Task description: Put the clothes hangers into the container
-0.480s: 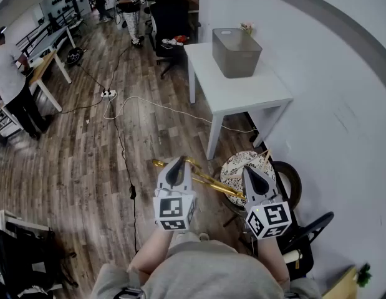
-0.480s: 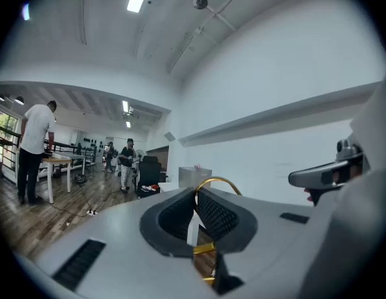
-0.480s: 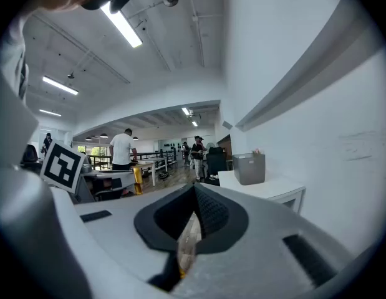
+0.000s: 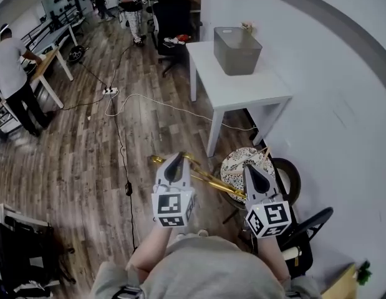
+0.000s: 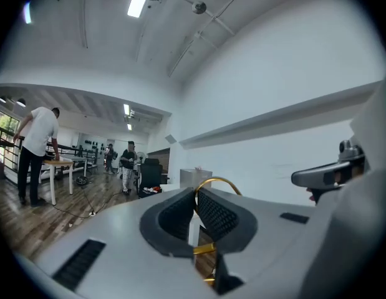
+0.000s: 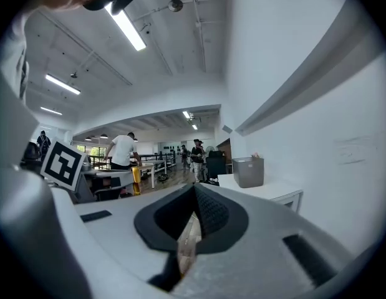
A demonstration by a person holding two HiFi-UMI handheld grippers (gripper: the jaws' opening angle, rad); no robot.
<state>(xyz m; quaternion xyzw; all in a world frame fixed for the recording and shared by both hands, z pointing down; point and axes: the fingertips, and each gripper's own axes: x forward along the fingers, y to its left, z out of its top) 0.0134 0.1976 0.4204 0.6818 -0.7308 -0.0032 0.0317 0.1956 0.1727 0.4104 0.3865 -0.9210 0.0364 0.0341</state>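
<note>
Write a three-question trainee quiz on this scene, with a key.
1. True or false: the bin stands on the table.
2. What is the left gripper shut on? A) a cable B) the hanger C) nothing
3. Fill in: the hanger runs from the left gripper across to the ___ gripper.

Key: 1 true. 2 B. 3 right: the right gripper is shut on the hanger's other end.
</note>
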